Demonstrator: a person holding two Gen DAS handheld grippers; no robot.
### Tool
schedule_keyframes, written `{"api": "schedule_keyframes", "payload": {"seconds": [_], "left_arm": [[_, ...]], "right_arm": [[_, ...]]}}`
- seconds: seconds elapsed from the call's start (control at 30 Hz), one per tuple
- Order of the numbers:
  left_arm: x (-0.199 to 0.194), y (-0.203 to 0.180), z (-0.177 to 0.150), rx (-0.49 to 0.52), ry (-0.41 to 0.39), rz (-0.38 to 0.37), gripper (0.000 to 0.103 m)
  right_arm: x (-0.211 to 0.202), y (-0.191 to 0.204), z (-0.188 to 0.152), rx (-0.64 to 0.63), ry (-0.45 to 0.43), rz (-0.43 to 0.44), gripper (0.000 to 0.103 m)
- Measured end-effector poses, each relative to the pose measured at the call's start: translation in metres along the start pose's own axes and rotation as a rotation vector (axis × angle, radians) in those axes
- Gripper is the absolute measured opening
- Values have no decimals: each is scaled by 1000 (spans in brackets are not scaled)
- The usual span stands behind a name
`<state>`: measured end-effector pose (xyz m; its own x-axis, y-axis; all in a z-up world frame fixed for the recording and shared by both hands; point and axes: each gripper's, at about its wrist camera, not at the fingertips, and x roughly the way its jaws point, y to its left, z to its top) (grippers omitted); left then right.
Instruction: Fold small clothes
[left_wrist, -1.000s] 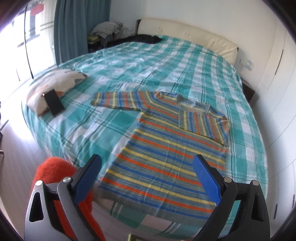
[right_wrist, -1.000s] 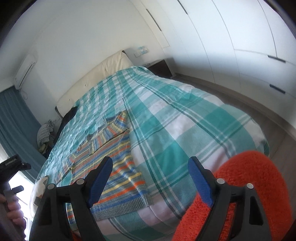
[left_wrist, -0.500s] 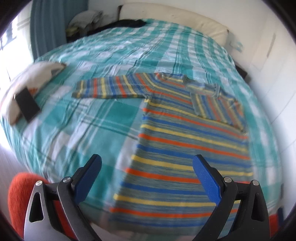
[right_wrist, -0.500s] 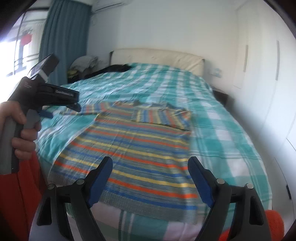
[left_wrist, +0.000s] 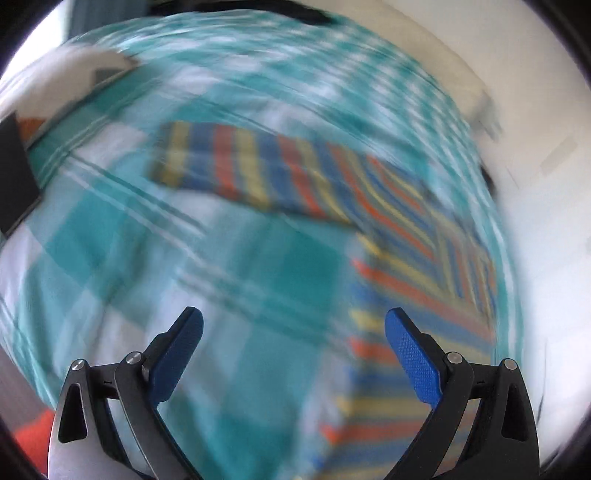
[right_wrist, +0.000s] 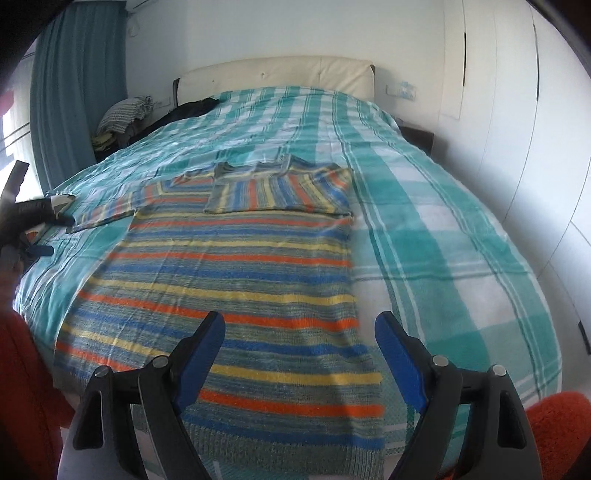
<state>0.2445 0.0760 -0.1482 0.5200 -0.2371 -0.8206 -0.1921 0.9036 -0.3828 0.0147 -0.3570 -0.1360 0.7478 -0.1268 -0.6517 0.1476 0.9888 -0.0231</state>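
A small striped sweater (right_wrist: 236, 280), in orange, blue, yellow and grey, lies flat on the bed. Its right sleeve (right_wrist: 280, 192) is folded across the chest. Its left sleeve (left_wrist: 236, 170) lies stretched out to the left. My left gripper (left_wrist: 293, 325) is open and empty above the bedspread, short of that sleeve; the view is blurred. It also shows in the right wrist view (right_wrist: 40, 214) near the sleeve's cuff. My right gripper (right_wrist: 299, 332) is open and empty above the sweater's hem.
The bed has a teal and white checked bedspread (right_wrist: 424, 236). A cushion with a dark phone (left_wrist: 14, 177) lies at its left edge. Clothes (right_wrist: 122, 118) are piled at the far left by the curtain. White wardrobes (right_wrist: 535, 110) stand to the right. Orange fabric (right_wrist: 557, 435) is near the camera.
My left gripper has moved forward and left toward the outstretched sleeve, blurring its view. My right gripper has moved closer over the sweater's hem. Both stay open.
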Motion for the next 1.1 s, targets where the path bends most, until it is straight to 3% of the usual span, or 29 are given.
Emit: {"api": "schedule_keyframes", "payload": {"seconds": [0.03,0.1,0.2,0.27,0.3,0.37,0.4,0.43,0.5,0.6,0.67,0.8,0.87,0.9,0.97,1.0,1.03,1.07,1.1], "left_arm": [[7,27,26,-73,-37,76,99],[16,66,61,-171,-78,160,99],[43,92,91,-194,-16,184,99],[61,88,97,-155,46,176,90],[66,78,97,-117,62,170,71],[76,55,96,-28,108,158,11],[79,46,96,-8,126,186,0],[71,35,99,-1,97,224,0],[50,9,107,39,28,197,0],[6,-78,109,244,-83,148,0],[-17,-152,100,388,-112,68,0],[-17,-273,60,617,-107,-44,0],[3,-314,41,701,-82,-60,1],[23,-330,28,733,-33,-75,5],[72,-353,-4,793,109,-46,24],[86,-357,-13,812,136,4,51],[95,-356,-24,831,133,53,60],[97,-348,-31,841,96,76,61],[95,-336,-32,821,85,71,69]], "right_arm": [[2,0,-1,3,8,4,83],[7,2,-1,0,23,22,83],[12,10,-2,-37,31,39,83],[15,14,-5,-51,36,50,83],[17,15,-6,-52,43,59,83],[18,15,-9,-48,50,64,83],[17,14,-9,-38,49,70,83],[16,13,-9,-32,46,74,83],[10,10,-7,-21,25,82,83],[-2,4,-4,0,-19,99,83],[-6,-2,-2,29,-34,120,83],[-7,-12,-2,79,-28,150,83],[-5,-17,-2,97,-20,154,83],[-5,-20,-2,112,-18,152,83],[-7,-27,-2,137,-19,149,83],[-8,-31,-2,146,-19,148,83],[-9,-35,-2,157,-19,143,83],[-10,-39,-3,166,-19,136,83],[-11,-43,-3,178,-20,130,83]]}}
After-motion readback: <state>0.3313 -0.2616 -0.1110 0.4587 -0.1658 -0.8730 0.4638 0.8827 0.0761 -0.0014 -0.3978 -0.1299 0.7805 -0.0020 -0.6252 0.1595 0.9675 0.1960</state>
